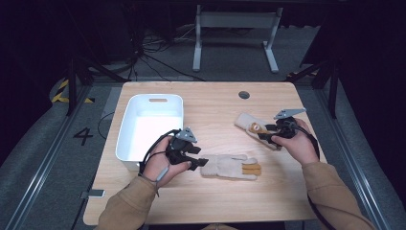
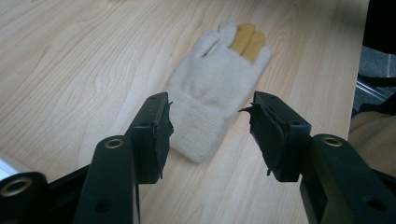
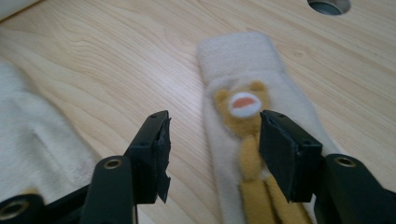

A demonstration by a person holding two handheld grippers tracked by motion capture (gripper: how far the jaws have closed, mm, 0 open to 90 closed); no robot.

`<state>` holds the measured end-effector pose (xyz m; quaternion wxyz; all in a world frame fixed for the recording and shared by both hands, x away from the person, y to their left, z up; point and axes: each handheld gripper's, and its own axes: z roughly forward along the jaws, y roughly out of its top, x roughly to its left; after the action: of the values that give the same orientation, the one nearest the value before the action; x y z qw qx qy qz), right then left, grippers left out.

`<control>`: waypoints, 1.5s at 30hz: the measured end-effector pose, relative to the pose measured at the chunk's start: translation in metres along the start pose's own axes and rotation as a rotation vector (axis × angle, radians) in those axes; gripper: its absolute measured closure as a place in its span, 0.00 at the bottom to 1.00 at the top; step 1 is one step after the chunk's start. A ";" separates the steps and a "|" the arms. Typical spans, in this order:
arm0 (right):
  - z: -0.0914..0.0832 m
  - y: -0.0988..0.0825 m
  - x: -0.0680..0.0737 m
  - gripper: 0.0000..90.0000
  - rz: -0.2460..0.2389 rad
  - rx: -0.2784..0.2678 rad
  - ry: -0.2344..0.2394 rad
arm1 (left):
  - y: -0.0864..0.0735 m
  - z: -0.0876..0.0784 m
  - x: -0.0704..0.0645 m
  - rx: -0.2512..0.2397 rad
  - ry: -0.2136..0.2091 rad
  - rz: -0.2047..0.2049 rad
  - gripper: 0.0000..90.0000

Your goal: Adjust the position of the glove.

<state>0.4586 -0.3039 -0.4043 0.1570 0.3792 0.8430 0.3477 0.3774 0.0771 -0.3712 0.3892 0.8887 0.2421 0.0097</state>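
Observation:
A cream glove (image 1: 230,166) with two yellow fingers lies flat near the table's front middle. Its cuff (image 2: 198,133) sits between the jaws of my left gripper (image 1: 201,162) (image 2: 210,128), which stand apart, with a gap of bare wood showing beside the right pad. A second cream glove (image 1: 249,125) (image 3: 243,70) with a brown bear face lies at the right. My right gripper (image 1: 265,132) (image 3: 215,140) hovers open just over it, its right jaw above the bear strip and its left jaw over bare wood.
A white plastic bin (image 1: 125,129) stands at the table's left, close behind my left hand. A round cable hole (image 1: 244,95) (image 3: 329,4) sits near the far edge. A white desk frame (image 1: 234,21) and cables lie on the floor beyond.

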 end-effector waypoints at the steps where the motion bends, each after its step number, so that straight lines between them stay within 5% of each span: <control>1: 0.003 0.001 -0.006 0.49 0.007 0.014 -0.011 | 0.000 0.000 0.001 0.001 0.003 -0.003 0.54; 9: 0.017 0.005 -0.024 0.46 0.017 0.074 -0.027 | 0.000 -0.002 0.000 -0.004 -0.001 0.001 0.52; 27: 0.046 -0.006 -0.030 0.51 0.033 0.165 -0.030 | -0.001 -0.003 0.003 -0.010 -0.018 -0.002 0.52; 37: 0.042 -0.006 -0.029 0.84 0.020 0.186 -0.042 | -0.001 -0.003 0.003 -0.012 -0.013 -0.002 0.51; 45: 0.039 -0.006 -0.027 0.88 0.003 0.168 -0.053 | -0.002 -0.003 0.004 -0.013 -0.013 -0.005 0.51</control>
<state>0.4937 -0.3085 -0.4364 0.1464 0.4015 0.8642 0.2657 0.3795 0.0815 -0.3711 0.3964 0.8857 0.2418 0.0043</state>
